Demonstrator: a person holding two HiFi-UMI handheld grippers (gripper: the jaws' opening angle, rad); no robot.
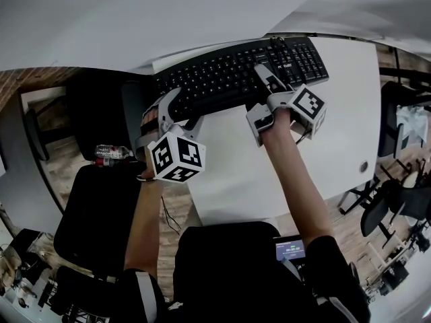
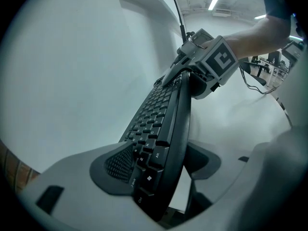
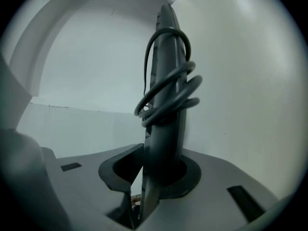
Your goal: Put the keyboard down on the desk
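Both tongs (image 2: 161,170) (image 3: 156,172) hold the keyboard (image 1: 229,76); water bottle (image 1: 111,153) lies beside desk (image 1: 236,173).

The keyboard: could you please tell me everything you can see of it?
The keyboard is black, plastic-looking, full-size with a number pad, keys facing up. Its cable is coiled around the body. It is along the far edge of the white desk, by the wall. The left gripper clamps its left end, the right gripper its front edge further right. Whether it rests on the desk is unclear.
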